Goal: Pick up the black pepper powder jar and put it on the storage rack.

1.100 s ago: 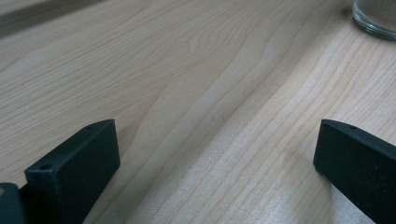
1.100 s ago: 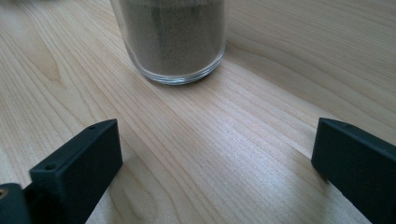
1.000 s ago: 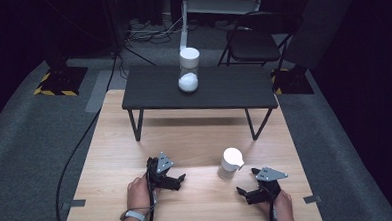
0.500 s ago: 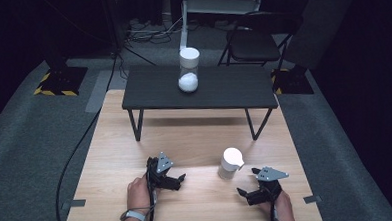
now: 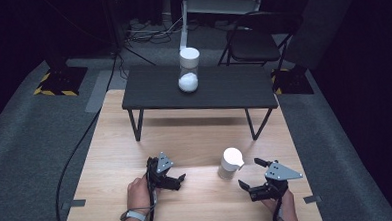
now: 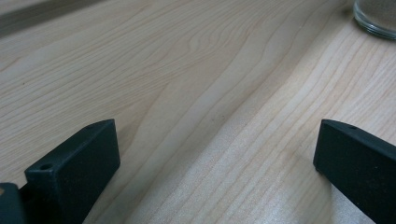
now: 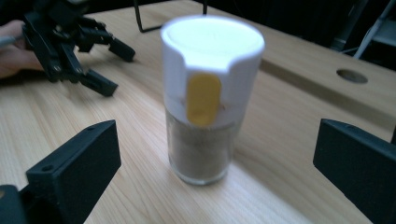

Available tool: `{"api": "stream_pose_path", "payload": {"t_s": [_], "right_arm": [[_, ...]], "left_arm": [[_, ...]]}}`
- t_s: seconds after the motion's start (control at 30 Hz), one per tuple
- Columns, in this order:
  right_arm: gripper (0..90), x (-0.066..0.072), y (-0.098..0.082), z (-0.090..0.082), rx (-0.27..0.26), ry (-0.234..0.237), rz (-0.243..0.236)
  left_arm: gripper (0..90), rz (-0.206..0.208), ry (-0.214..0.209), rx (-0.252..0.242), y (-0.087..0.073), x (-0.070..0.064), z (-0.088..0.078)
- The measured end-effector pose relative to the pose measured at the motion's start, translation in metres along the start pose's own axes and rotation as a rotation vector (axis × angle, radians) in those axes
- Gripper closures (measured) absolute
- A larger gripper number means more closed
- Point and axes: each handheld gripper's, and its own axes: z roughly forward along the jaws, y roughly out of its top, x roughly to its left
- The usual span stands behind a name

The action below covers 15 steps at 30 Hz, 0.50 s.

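The jar (image 7: 207, 100) stands upright in the middle of the right gripper view, on the wooden table (image 5: 195, 140); in the high view it sits lower right of centre, just ahead of the right gripper (image 5: 252, 174). It looks like a glass body under a white plastic cap with a yellow tab, holding a brownish powder. I judge it light but rigid, smooth and apt to slip, and breakable if tipped. The glass body below the cap seems the safest place to grip.

Both tools are spread wide with nothing between them. The left gripper (image 5: 179, 180) sits lower left of centre in the high view; its own view catches the jar's base at the upper right, cut off by the frame.

The jar is blurred, so how full it is stays unclear. A second jar (image 5: 188, 70) stands on the dark low table (image 5: 233, 89) near the top.
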Motion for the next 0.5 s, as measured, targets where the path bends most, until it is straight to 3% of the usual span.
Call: {"api": "stream_pose_path", "payload": {"t_s": [0.3, 0.5], "right_arm": [[0.7, 0.012, 0.001, -0.011, -0.108, -0.023, -0.03], [0.8, 0.011, -0.002, -0.011, -0.108, -0.035, -0.02]], "left_arm": [[0.1, 0.0, 0.001, 0.0, 0.0, 0.0, 0.0], [0.1, -0.001, 0.001, 0.0, 0.0, 0.0, 0.0]]}}
